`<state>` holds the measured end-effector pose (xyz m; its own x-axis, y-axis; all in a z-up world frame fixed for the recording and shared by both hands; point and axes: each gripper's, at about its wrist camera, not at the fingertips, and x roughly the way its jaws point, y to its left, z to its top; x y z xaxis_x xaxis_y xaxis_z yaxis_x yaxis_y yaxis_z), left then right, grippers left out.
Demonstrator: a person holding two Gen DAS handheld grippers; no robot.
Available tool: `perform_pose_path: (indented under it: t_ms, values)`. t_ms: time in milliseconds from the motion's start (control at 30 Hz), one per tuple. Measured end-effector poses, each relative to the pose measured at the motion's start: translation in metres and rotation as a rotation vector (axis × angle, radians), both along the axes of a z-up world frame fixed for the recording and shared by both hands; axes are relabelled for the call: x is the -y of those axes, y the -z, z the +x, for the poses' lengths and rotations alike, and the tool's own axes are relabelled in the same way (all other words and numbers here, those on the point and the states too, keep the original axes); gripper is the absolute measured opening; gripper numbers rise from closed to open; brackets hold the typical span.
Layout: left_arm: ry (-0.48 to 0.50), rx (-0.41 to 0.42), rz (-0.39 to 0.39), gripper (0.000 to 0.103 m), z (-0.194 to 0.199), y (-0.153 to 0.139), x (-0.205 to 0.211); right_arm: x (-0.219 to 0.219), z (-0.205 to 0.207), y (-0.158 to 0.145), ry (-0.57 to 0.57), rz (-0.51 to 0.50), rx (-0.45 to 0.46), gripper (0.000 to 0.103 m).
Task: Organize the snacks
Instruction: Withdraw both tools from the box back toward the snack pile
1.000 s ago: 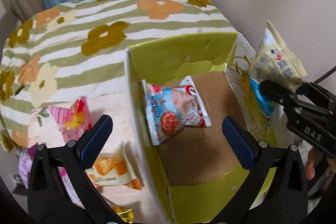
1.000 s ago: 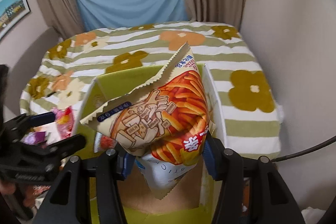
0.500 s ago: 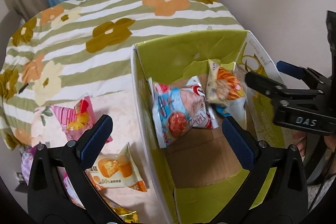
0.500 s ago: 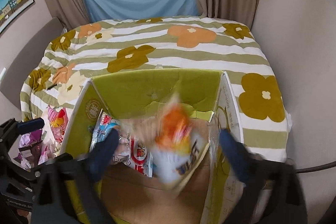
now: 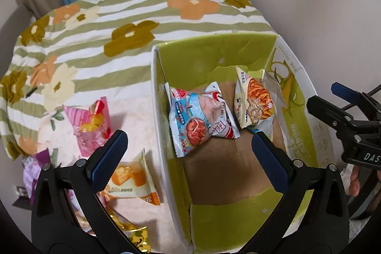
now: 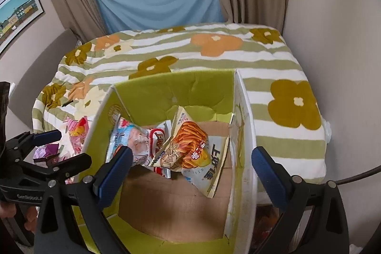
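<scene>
We find the right gripper (image 6: 191, 171) released, its jaws just opened with nothing between them. The orange-and-cream foil stick-snack packet (image 6: 188, 146) lies inside the green-lined cardboard box (image 6: 202, 87), overlapping a pale blue snack packet (image 5: 197, 118). The left gripper (image 5: 187, 156) stands spread, empty.

Both tools, left (image 5: 188, 146) and right (image 6: 191, 160), angle downward, jaws wide, nothing held.

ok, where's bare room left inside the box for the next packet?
Bare cardboard floor of the box between its near wall and the two packets. Far end crowded: blue shrimp packet and orange stick-snack packet overlap there.
</scene>
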<state>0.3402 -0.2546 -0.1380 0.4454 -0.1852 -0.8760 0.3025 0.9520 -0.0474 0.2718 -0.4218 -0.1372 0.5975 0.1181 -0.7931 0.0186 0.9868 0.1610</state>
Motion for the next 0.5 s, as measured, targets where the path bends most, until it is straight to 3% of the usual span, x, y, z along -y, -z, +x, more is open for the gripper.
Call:
perform_pose_path:
  t_ms: [233,500]
  values:
    - [-0.024,0.075,0.003,0.103,-0.030,-0.036,-0.022,-0.002,-0.021,-0.033,-0.026,0.026,0.095,0.100]
    - [-0.074,0.134,-0.040,0.103,-0.077,-0.067,-0.083,-0.041,-0.062,-0.063,-0.070,0.006,0.160,0.100]
